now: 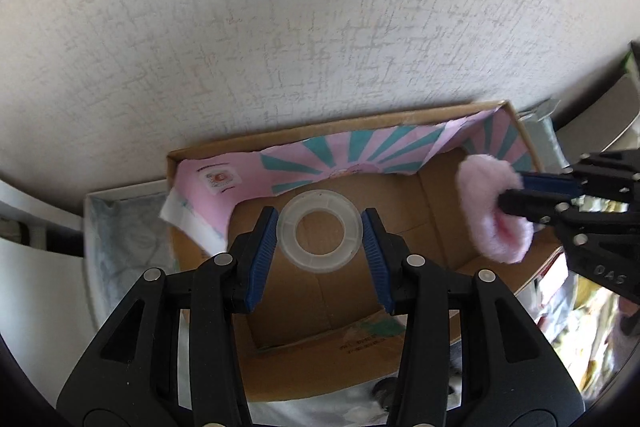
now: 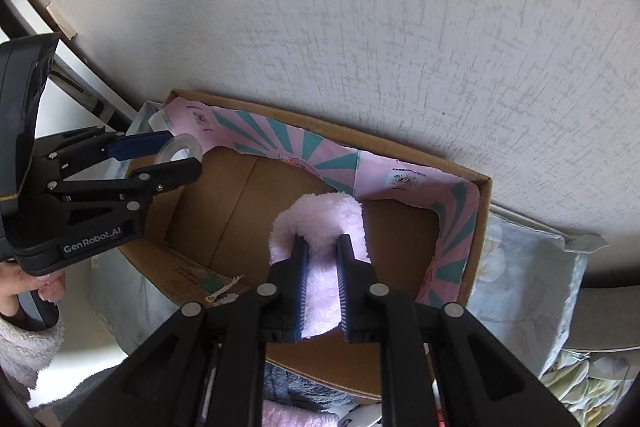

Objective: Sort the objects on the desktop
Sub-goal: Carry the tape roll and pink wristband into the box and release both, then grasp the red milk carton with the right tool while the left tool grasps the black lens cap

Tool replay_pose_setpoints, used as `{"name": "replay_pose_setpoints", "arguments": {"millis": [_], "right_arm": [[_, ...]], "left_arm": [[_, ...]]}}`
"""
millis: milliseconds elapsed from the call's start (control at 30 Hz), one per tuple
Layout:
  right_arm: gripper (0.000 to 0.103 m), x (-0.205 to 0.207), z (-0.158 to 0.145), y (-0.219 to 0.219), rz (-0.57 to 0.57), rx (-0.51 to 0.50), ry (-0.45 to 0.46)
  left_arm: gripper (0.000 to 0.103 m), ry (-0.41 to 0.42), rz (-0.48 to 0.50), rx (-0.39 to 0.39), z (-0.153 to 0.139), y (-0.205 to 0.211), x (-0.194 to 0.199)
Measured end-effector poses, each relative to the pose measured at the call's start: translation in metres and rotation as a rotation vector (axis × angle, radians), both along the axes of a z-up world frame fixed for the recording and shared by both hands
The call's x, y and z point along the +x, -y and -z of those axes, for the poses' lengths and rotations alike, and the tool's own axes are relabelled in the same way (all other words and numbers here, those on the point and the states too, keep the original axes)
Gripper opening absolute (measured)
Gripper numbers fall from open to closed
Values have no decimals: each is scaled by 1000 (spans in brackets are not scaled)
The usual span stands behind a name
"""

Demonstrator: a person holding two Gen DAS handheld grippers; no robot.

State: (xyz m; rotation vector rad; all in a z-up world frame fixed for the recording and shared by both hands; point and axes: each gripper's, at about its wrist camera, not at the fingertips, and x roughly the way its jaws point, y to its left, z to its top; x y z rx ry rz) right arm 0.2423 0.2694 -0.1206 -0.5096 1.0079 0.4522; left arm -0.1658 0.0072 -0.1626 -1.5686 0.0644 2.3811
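The left gripper (image 1: 320, 235) stands partly open around a clear tape roll (image 1: 320, 230); whether its blue pads (image 1: 262, 259) still press the roll's sides cannot be told. At the frame's right, the right gripper (image 2: 322, 263) is nearly closed, pinching a fluffy pink fabric piece (image 2: 320, 223). Both hang over an open cardboard box (image 1: 320, 291) with a pink and teal lining (image 1: 352, 153). Behind it, a white textured wall (image 1: 280, 27) fills the upper frame.
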Motion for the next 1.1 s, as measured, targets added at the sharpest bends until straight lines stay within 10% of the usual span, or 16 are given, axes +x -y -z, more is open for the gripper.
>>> {"name": "replay_pose_setpoints", "arguments": {"millis": [67, 100, 133, 167, 567, 800, 1100], "right_arm": [[38, 4, -2, 3, 14, 39, -19], [73, 5, -5, 5, 16, 64, -23], [100, 5, -8, 7, 17, 86, -20], [103, 4, -12, 10, 17, 117, -6], [103, -13, -46, 35, 32, 250, 135], [103, -67, -100, 50, -50, 230, 414], [103, -73, -111, 91, 74, 247, 336]], "left_arm": [[81, -1, 1, 60, -4, 1, -3], [100, -5, -7, 66, -6, 1, -4], [103, -27, -12, 78, -9, 3, -4], [103, -43, -4, 97, -14, 4, -4], [103, -150, 14, 124, -51, 12, 8], [103, -169, 120, 105, -83, 1, 29], [103, -224, 77, 142, -94, 21, 43]]}}
